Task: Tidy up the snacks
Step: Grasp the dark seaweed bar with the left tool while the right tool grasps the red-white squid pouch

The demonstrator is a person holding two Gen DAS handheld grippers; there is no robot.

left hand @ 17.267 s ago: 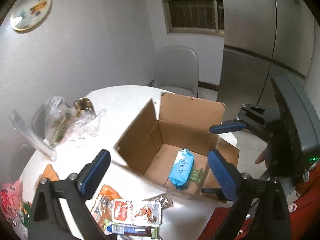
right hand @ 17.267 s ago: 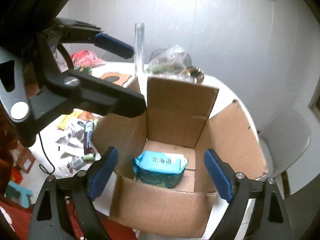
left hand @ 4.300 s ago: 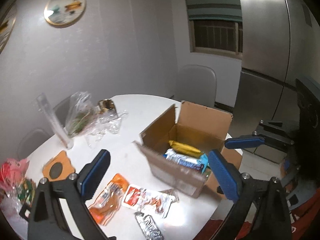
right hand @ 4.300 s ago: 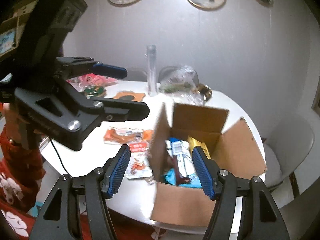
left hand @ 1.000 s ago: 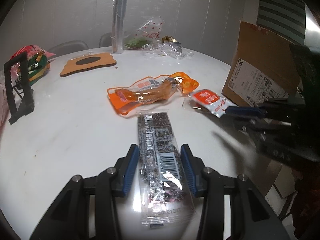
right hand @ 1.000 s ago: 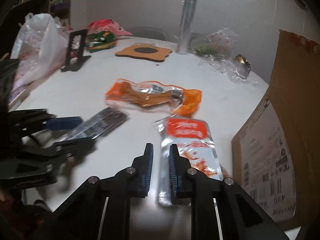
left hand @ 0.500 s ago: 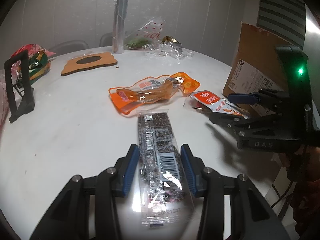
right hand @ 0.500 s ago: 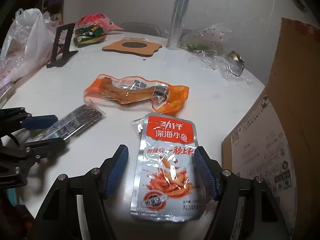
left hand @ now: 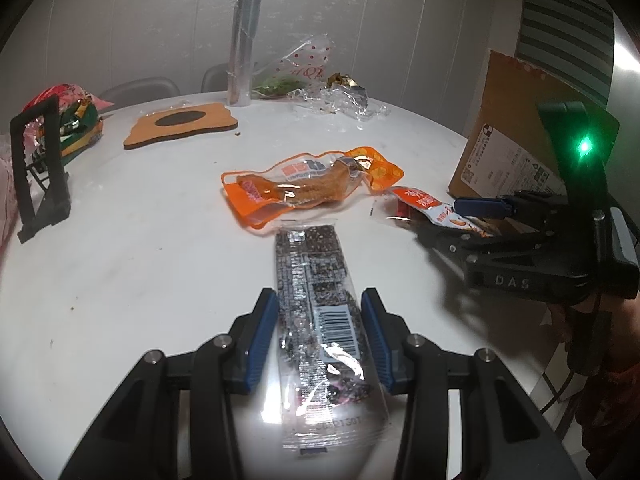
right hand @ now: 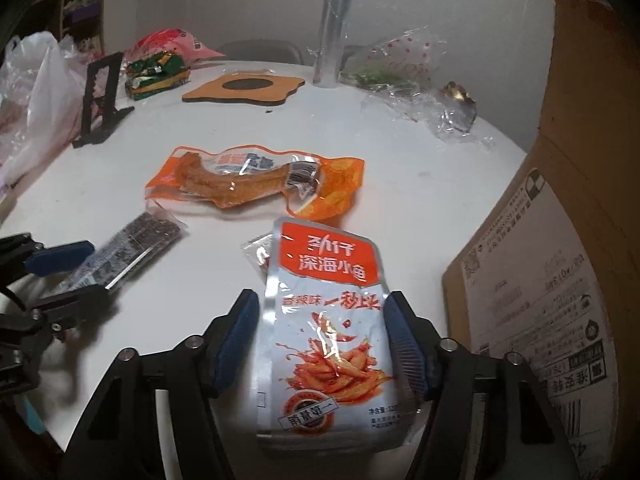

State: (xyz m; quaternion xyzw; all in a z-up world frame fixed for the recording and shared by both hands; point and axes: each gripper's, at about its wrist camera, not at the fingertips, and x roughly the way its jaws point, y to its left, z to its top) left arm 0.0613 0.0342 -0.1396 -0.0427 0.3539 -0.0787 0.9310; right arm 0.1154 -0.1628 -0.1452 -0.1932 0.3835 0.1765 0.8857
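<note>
My left gripper [left hand: 319,332] is shut on a dark seaweed snack bar [left hand: 316,288], its pads against both long edges; the bar lies on the white table [left hand: 120,272]. It also shows in the right wrist view [right hand: 132,248]. My right gripper [right hand: 322,340] has its pads against both sides of a red and silver fish snack pouch [right hand: 332,320], which rests on the table beside the cardboard box [right hand: 560,240]. An orange chicken snack packet [left hand: 308,186] lies between and beyond both grippers, also in the right wrist view [right hand: 256,180].
A cork mat [left hand: 180,124], a clear tube [left hand: 243,40] and crumpled plastic bags [left hand: 320,88] lie at the far side. A black stand [left hand: 38,176] and bagged snacks [left hand: 76,124] sit far left. The table edge runs close by the box.
My right gripper has closed in on the fish pouch until the pads touch its sides. My left gripper and the seaweed bar have stayed where they were.
</note>
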